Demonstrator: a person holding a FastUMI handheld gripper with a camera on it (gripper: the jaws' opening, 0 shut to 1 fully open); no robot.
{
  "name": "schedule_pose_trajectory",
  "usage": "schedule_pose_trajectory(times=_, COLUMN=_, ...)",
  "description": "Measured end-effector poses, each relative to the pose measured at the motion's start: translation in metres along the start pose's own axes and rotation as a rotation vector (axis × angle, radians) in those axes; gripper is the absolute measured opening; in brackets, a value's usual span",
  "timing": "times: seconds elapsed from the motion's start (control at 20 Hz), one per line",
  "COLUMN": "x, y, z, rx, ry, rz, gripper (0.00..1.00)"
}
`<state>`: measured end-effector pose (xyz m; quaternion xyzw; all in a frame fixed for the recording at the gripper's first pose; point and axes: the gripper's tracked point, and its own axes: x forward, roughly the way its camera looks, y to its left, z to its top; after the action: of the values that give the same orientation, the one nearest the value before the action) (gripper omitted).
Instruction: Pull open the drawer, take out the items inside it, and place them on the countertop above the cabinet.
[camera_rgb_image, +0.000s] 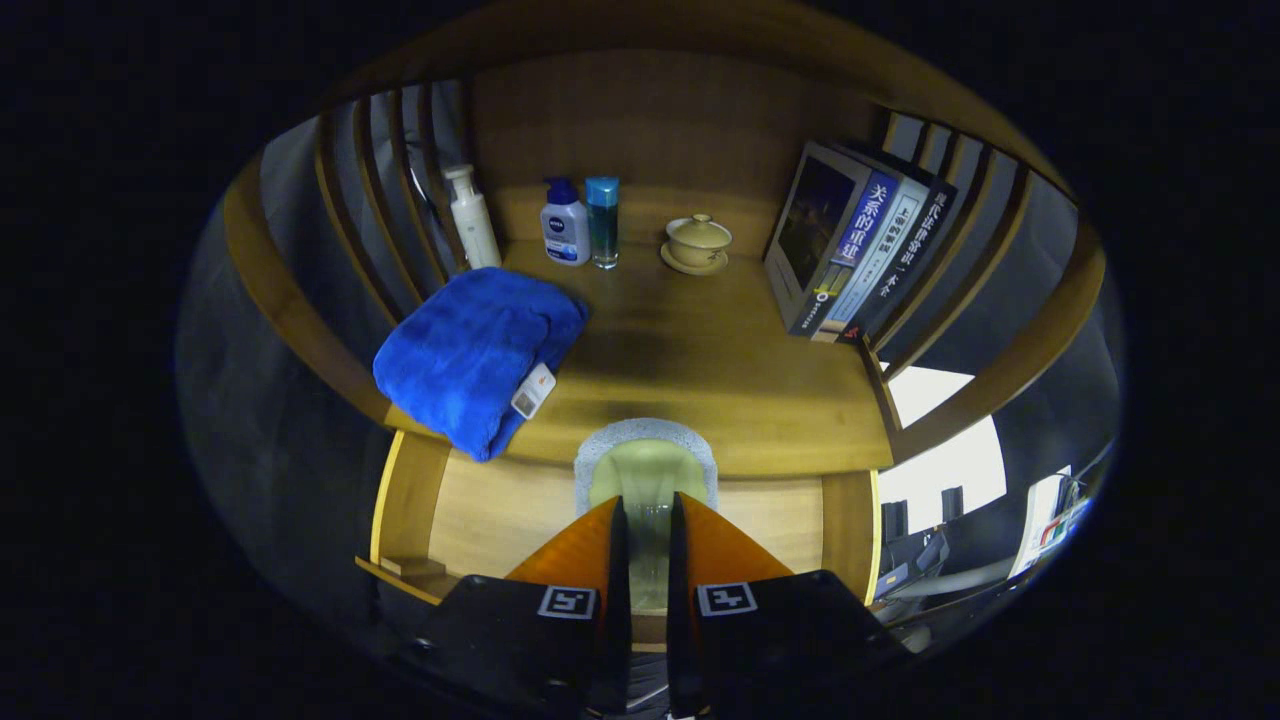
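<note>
The claw (648, 515) stands with its two fingers drawn close together, a narrow gap between them, and in that gap sits a clear glass vessel with a pale green inside and a grey speckled rim (646, 462). Both fingers lie against its sides, so the claw holds it. What kind of vessel it is cannot be told; its lower part is hidden between the fingers.

The held vessel hangs at the front edge of the wooden counter (700, 370), over the light wood face below that edge (490, 510). Whether that face is the drawer or the cabinet front cannot be told, and the drawer's inside is hidden.

On the counter, ahead of the fingers and to the left, lies a folded blue plush towel (470, 350) with a white tag (533, 390); its corner overhangs the front edge. At the back stand a tall white pump bottle (473, 217), a white bottle with a blue cap (565, 222) and a slim clear blue bottle (602, 222), the last two just beside each other. Right of them sits a small tan lidded cup on a saucer (697, 243). Further right a row of books (860, 250) leans against wooden slats (940, 300).

Wooden slats also close the left side. Beyond the right slats, a bright white area and dim room objects are too small to identify.
</note>
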<state>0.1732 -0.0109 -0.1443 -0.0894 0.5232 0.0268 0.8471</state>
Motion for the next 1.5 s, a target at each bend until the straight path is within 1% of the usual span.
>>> schedule_pose_trajectory(times=0.2, x=0.025, y=-0.011, z=0.03, rx=0.013, ry=0.002, rz=-0.032, gripper=0.23)
schedule_pose_trajectory(times=0.5, x=0.076, y=-0.028, z=0.075, rx=0.094, ry=-0.017, rz=-0.054, gripper=0.23)
schedule_pose_trajectory(times=0.65, x=0.092, y=-0.027, z=0.088, rx=0.145, ry=-0.023, rz=-0.043, gripper=0.23)
schedule_pose_trajectory(times=0.7, x=0.095, y=-0.03, z=0.09, rx=0.154, ry=-0.025, rz=-0.05, gripper=0.26)
schedule_pose_trajectory(times=0.75, x=0.097, y=-0.028, z=0.089, rx=0.153, ry=-0.024, rz=-0.045, gripper=0.32)
schedule_pose_trajectory(times=0.9, x=0.091, y=-0.028, z=0.085, rx=0.141, ry=-0.045, rz=-0.05, gripper=0.61)
schedule_pose_trajectory(times=1.0, x=0.086, y=-0.024, z=0.08, rx=0.149, ry=-0.072, rz=-0.033, gripper=0.8)
schedule_pose_trajectory(times=1.1, x=0.08, y=-0.022, z=0.075, rx=0.149, ry=-0.115, rz=-0.016, gripper=0.89)
schedule_pose_trajectory(times=1.2, x=0.07, y=-0.023, z=0.071, rx=0.121, ry=-0.175, rz=-0.021, gripper=0.99)
schedule_pose_trajectory(times=1.3, x=0.06, y=-0.023, z=0.061, rx=0.092, ry=-0.228, rz=-0.028, gripper=0.99)
schedule_pose_trajectory(times=1.5, x=0.031, y=-0.014, z=0.037, rx=0.103, ry=-0.32, rz=-0.003, gripper=0.99)
